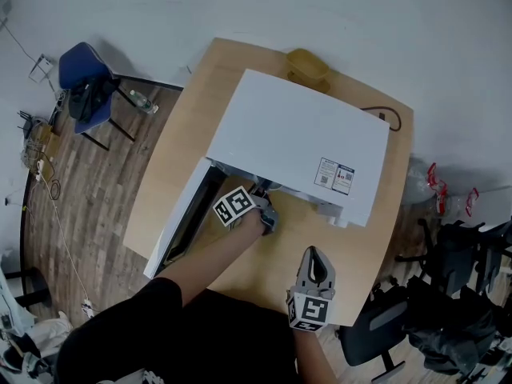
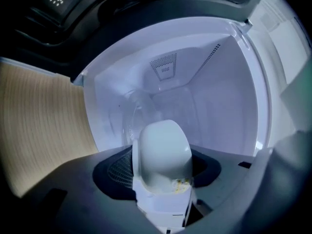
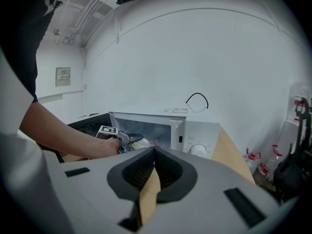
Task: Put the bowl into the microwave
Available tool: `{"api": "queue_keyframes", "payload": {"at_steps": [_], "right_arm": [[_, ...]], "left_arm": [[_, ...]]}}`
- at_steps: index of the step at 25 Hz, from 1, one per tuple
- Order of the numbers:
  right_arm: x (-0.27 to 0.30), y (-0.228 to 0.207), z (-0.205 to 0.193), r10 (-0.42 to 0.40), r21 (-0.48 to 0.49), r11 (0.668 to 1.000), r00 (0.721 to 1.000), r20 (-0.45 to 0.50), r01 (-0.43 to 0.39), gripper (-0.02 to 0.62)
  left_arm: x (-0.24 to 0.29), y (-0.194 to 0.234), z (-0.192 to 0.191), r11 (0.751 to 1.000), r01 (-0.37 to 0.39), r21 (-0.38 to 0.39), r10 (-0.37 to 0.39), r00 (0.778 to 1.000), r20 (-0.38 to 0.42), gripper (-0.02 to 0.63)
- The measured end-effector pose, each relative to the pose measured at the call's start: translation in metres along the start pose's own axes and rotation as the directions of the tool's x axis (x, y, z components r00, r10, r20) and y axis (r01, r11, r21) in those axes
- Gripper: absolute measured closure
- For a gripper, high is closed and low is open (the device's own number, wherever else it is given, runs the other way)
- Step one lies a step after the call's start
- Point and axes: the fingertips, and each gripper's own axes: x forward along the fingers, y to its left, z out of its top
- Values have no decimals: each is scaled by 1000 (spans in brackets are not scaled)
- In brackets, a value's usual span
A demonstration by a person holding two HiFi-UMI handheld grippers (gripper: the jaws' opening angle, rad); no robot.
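A white microwave (image 1: 296,142) stands on a wooden table (image 1: 364,254), its door (image 1: 180,222) swung open to the left. My left gripper (image 1: 264,210) is at the oven's mouth. In the left gripper view a white bowl (image 2: 163,150) lies tilted between the jaws, and my left gripper (image 2: 161,172) is shut on it. Ahead of it is the lit cavity with its glass turntable (image 2: 136,118). My right gripper (image 1: 314,264) hovers over the table in front of the microwave, apart from it. Its jaws meet at the tips in the right gripper view, where my right gripper (image 3: 155,152) holds nothing.
A yellow container (image 1: 307,65) sits behind the microwave, and a black cable (image 1: 384,117) loops at the back right. The control panel with its knob (image 3: 198,149) is right of the cavity. A blue chair (image 1: 84,86) stands at the left, a black chair (image 1: 384,326) at the right.
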Motion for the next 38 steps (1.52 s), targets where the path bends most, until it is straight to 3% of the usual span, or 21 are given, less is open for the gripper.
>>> {"api": "queue_keyframes", "payload": {"at_steps": [3, 6, 11, 21, 24, 26, 31, 38], "right_arm": [[-1, -1, -3, -1, -1, 1000, 1000, -7, 1, 535], [-3, -3, -6, -2, 1, 1000, 1000, -14, 2, 535], [-2, -3, -7, 19, 24, 1000, 1000, 2, -19, 535], [-2, -1, -10, 28, 40, 999, 1000, 0, -28, 535], [-2, -2, -11, 27, 39, 999, 1000, -3, -27, 535], [-2, -3, -11, 25, 35, 999, 1000, -1, -25, 535], [-3, -1, -8, 27, 18, 999, 1000, 5, -27, 535], [-7, -3, -14, 22, 24, 999, 1000, -6, -21, 535]], "left_arm": [[4, -2, 4, 994, -46, 95, 46, 999, 6, 353], [9, -3, 5, 973, -105, 205, 107, 994, 3, 353], [16, -3, 14, 950, -140, 277, 137, 990, 31, 353], [17, 0, 32, 932, -154, 328, 131, 987, 92, 353], [22, -3, 26, 974, -71, 214, 63, 997, 44, 369], [27, -7, 19, 981, -29, 191, 29, 1000, 5, 370], [32, -6, 12, 927, -89, 365, 97, 995, -4, 370], [33, -3, 13, 869, -147, 472, 173, 985, -12, 368]]}}
